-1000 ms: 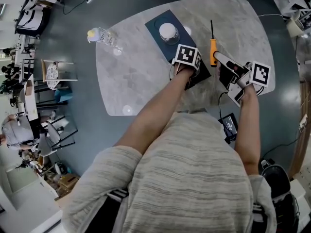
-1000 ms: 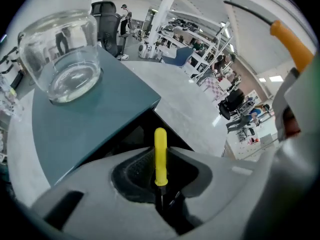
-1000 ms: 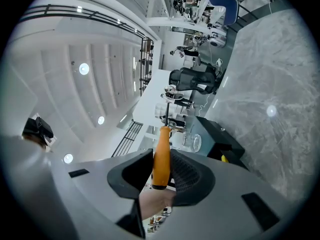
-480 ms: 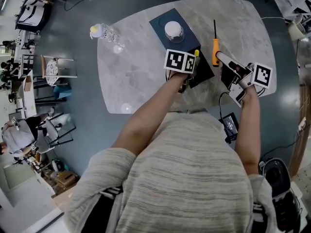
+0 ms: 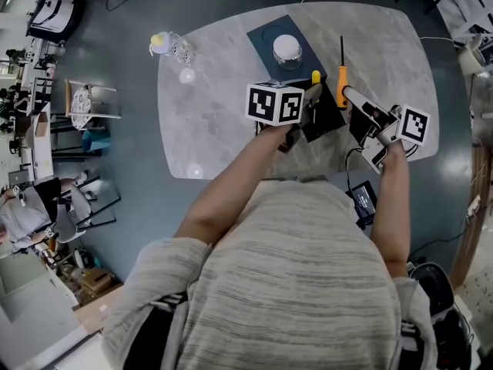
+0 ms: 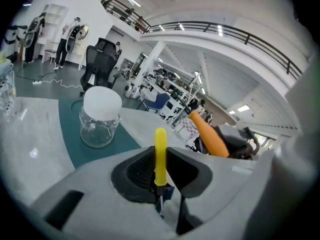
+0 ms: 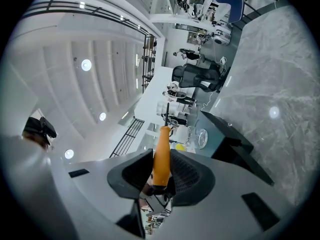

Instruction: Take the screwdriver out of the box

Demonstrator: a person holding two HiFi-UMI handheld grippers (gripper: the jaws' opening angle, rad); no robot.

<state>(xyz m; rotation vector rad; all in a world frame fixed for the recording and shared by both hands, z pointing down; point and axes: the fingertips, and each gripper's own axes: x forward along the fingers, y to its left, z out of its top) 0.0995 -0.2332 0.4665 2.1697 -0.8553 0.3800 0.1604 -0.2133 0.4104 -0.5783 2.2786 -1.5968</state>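
Two tools appear clear of the box (image 5: 330, 120) at mid-frame: left claw (image 6: 160, 173) clamps the yellow screwdriver (image 6: 160, 151), right claw (image 7: 161, 176) the orange screwdriver (image 7: 161, 156); probably only set-down remains.

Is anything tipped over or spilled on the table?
Nothing stands out. The jar and the bottle look upright, and nothing is spilled. The left gripper holds a yellow screwdriver, the right gripper an orange screwdriver.
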